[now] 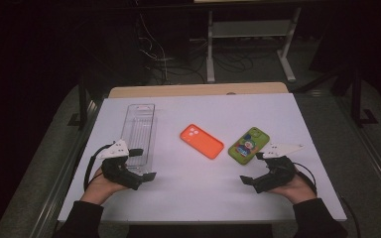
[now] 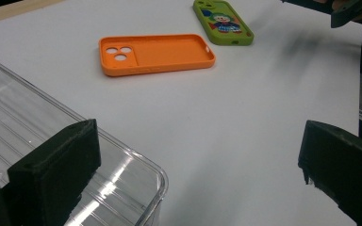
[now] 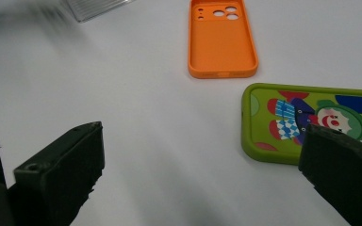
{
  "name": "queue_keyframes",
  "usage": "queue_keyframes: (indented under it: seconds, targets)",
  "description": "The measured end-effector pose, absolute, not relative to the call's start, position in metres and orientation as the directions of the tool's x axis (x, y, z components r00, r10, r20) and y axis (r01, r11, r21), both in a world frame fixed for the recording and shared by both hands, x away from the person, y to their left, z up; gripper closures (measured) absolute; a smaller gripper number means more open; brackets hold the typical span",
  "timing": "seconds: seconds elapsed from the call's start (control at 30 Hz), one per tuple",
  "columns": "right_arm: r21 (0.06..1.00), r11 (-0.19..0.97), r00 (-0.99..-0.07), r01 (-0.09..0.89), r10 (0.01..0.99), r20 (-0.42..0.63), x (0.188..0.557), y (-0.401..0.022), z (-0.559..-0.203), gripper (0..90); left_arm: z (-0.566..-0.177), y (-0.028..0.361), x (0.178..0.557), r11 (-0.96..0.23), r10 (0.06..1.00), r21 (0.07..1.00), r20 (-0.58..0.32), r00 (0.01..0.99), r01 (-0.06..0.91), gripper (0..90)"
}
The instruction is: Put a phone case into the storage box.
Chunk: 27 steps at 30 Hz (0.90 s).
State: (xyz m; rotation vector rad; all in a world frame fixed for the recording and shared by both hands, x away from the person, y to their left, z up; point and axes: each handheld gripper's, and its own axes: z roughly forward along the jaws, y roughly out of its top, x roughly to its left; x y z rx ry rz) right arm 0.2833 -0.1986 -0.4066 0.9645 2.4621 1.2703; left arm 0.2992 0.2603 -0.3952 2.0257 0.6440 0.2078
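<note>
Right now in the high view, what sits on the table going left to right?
left gripper → clear plastic tray → orange phone case → green cartoon phone case → right gripper

Black two-jaw left tool (image 1: 143, 164), right tool (image 1: 254, 168), grey three-cornered plates, black cables, dark sleeves
</note>
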Motion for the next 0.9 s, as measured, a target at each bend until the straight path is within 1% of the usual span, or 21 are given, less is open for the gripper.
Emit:
queue_keyframes:
  seconds: [0.3,0.43,0.53,0.57,0.77,0.9]
  targets:
    - [0.774,0.407,-0.749,0.485,0.65,0.128,0.287,-0.197,-0.403,0.1,-0.394,0.261,0.299,-0.387,0.529,0.849,-0.116,0.841,0.36,0.0]
    - [0.754,0.437,-0.745,0.491,0.66,0.102,0.291,-0.191,-0.402,0.2,-0.394,0.263,0.297,-0.396,0.526,0.847,-0.108,0.844,0.355,0.0]
    - [0.741,0.442,-0.738,0.505,0.667,0.105,0.295,-0.19,-0.402,0.2,-0.393,0.263,0.297,-0.398,0.525,0.849,-0.099,0.845,0.347,0.0]
    - [0.735,0.441,-0.732,0.514,0.672,0.109,0.297,-0.188,-0.402,0.2,-0.393,0.263,0.296,-0.384,0.532,0.852,-0.11,0.839,0.355,0.0]
    - [0.731,0.441,-0.729,0.521,0.676,0.111,0.305,-0.179,-0.396,0.2,-0.394,0.262,0.297,-0.396,0.533,0.85,-0.095,0.841,0.347,0.0]
    - [0.725,0.444,-0.726,0.527,0.679,0.112,0.31,-0.176,-0.395,0.2,-0.393,0.261,0.296,-0.392,0.533,0.85,-0.102,0.84,0.352,0.0]
